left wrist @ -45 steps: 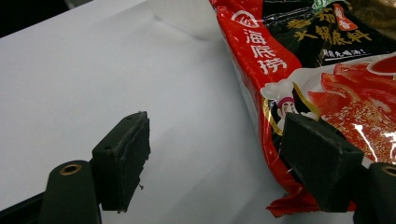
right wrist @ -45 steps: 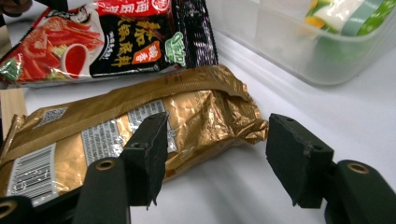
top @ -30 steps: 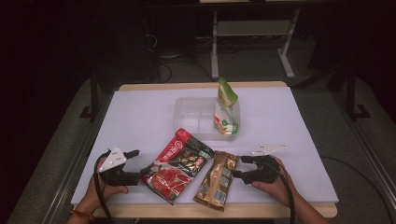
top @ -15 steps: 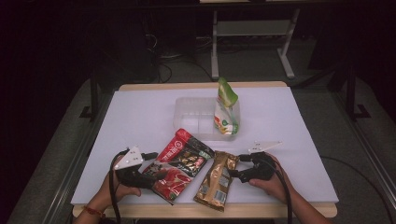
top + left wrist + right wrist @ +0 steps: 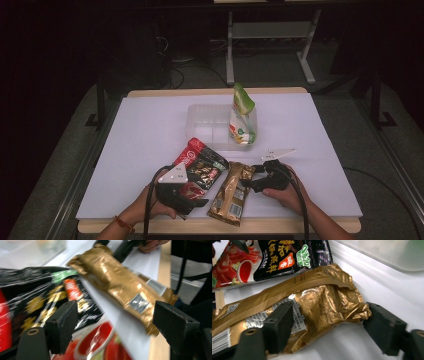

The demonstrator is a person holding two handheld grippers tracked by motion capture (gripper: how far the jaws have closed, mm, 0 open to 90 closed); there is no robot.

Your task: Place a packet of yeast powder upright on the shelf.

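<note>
Inspecting the near edge of the table, I find my right gripper with its jaws standing wide, set around the crumpled upper end of the gold packet; they have just been closing a little, yet in the right gripper view the pads sit either side of the foil without pressing it. That packet lies flat on the white cover, close to the front edge, its lower end toward me. My left gripper also has its jaws apart, with nothing clamped; it sits at the near end of the red and black packet, which lies just beside the gold one, to its left. Farther back stands a clear plastic tub, and a green and white pouch stands upright in its right part.
</note>
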